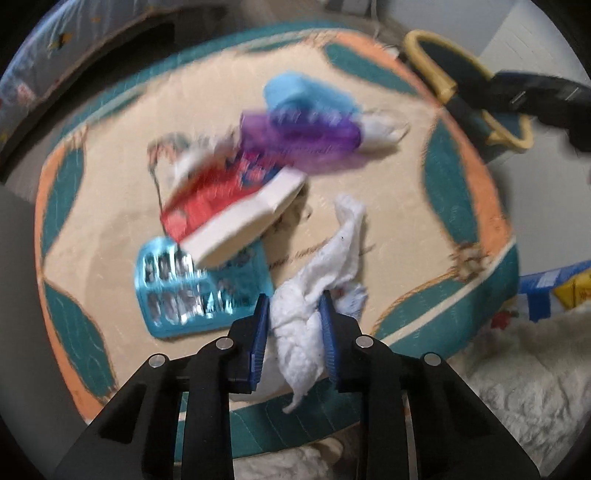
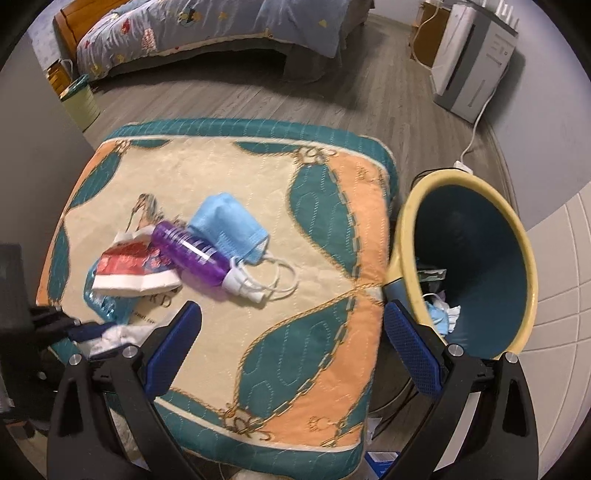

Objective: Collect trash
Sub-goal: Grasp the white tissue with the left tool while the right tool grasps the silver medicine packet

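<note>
Left wrist view is motion-blurred. Left hand-held gripper (image 1: 293, 332), pointing steeply down, grips the white tissue (image 1: 314, 295); right hand-held gripper (image 2: 291, 347) stands released.

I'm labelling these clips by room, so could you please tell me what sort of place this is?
Most likely a bedroom in a home. A bed with a patterned blue duvet stands on wood-look flooring, and a quilted teal-and-orange cushion holds household litter beside a yellow-rimmed waste bin.

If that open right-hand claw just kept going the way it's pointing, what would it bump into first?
Probably nothing but the quilted cloth: the right gripper stands open over a bare patch, with the purple bottle farther ahead to the left.
</note>
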